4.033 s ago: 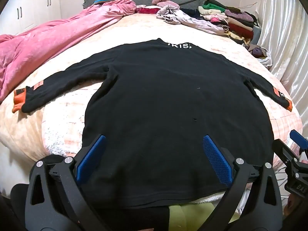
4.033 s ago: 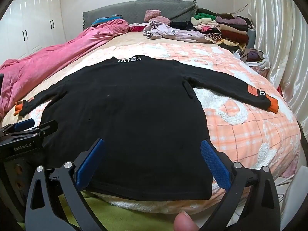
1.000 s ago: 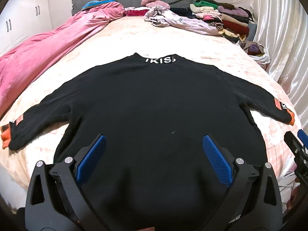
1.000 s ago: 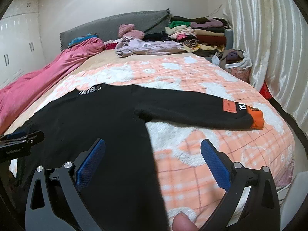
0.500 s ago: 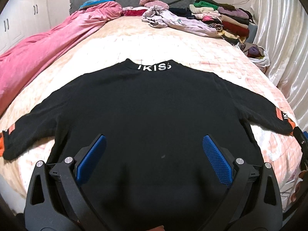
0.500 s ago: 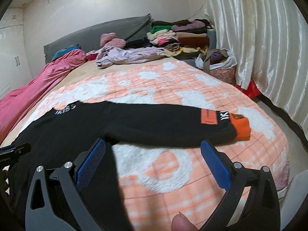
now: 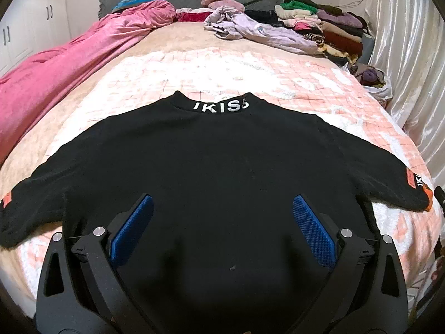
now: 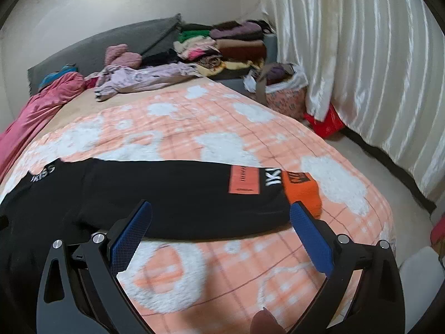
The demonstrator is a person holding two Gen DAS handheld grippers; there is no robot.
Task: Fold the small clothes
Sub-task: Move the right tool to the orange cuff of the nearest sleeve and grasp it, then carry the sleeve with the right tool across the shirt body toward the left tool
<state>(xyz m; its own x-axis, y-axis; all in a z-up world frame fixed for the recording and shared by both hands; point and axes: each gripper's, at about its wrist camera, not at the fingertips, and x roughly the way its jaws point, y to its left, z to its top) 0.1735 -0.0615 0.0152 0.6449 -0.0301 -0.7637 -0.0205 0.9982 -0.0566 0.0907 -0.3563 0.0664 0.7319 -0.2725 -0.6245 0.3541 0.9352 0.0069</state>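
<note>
A black long-sleeved top (image 7: 222,167) lies flat on the bed, back up, white lettering at its collar (image 7: 221,107), both sleeves spread out. My left gripper (image 7: 221,217) is open and empty, hovering over the middle of the top's body. My right gripper (image 8: 221,222) is open and empty above the top's right sleeve (image 8: 178,194), its right finger close to the orange cuff (image 8: 301,192). An orange patch (image 8: 244,179) sits on that sleeve. The left sleeve's end (image 7: 8,217) reaches the bed's left edge.
The bed has a peach and white blanket (image 8: 222,128). A pink duvet (image 7: 55,69) lies along its left side. Loose and folded clothes (image 7: 311,27) pile at the headboard. A bag of clothes (image 8: 281,89) and curtains (image 8: 375,69) stand to the right.
My left gripper moved forward over the top's body. My right gripper swung right and forward to the right sleeve and its orange cuff. Both stayed open.
</note>
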